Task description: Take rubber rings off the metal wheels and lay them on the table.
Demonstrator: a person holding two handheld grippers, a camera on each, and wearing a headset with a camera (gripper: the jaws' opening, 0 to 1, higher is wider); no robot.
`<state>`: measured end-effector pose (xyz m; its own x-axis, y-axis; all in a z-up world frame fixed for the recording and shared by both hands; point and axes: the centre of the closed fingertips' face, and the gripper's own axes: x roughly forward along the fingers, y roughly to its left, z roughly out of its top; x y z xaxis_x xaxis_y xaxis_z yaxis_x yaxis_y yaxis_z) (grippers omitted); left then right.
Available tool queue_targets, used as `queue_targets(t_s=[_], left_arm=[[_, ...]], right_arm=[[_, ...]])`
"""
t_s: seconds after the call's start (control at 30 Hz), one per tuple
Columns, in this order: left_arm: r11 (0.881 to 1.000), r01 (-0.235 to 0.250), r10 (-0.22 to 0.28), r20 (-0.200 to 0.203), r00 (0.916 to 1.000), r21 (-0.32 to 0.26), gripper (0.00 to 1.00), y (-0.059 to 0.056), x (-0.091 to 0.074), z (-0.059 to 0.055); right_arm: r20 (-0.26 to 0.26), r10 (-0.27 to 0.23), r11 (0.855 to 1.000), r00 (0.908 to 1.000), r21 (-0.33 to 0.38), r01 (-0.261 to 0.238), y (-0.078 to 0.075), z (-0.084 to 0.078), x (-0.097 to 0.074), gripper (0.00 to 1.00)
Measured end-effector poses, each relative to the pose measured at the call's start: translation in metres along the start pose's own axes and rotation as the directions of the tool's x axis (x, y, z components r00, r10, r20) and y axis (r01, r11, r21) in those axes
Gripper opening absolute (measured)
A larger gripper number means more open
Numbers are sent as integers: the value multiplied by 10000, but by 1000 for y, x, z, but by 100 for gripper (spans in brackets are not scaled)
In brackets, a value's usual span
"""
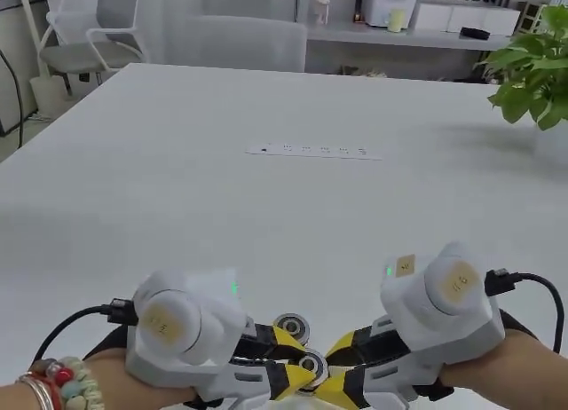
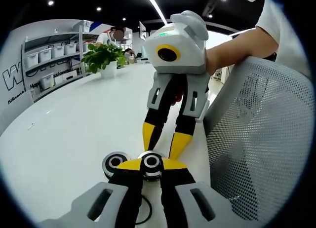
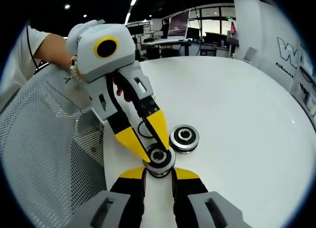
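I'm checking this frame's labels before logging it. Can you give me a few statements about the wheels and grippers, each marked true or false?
1. Two metal wheels, the held wheel and the second wheel, are at the near edge of the table. True.
2. The left gripper and the right gripper both have their jaws around the held wheel. True.
3. The second wheel is stacked on the held wheel. False: it lies flat on the table beside it.
4. The plant stands between the two grippers. False: it stands well away from them, at the table's far right.
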<state>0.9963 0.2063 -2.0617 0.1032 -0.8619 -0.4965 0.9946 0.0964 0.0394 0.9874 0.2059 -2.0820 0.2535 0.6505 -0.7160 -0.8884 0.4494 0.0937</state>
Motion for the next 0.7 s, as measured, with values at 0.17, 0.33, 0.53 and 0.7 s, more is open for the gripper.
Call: queue_targets(t_s=[0.17, 0.33, 0.53, 0.7], left_arm=[[10000, -13, 13, 49, 10000, -1, 8, 0, 0, 0], [10000, -21, 21, 73, 10000, 0, 8, 0, 0, 0], [10000, -29, 29, 89, 10000, -14, 8, 0, 0, 0], [10000, -31, 31, 104, 9999, -14, 8, 0, 0, 0]], right_arm=[[-8, 32, 9999, 10000, 107, -32, 0, -1, 0, 17], [-73, 63, 9999, 10000, 148, -62, 0, -3, -2, 12], [-82, 59, 9999, 9999, 133, -58, 0, -3, -2, 11], [-78, 47, 9996, 10000, 262, -45, 0, -3, -2, 12]])
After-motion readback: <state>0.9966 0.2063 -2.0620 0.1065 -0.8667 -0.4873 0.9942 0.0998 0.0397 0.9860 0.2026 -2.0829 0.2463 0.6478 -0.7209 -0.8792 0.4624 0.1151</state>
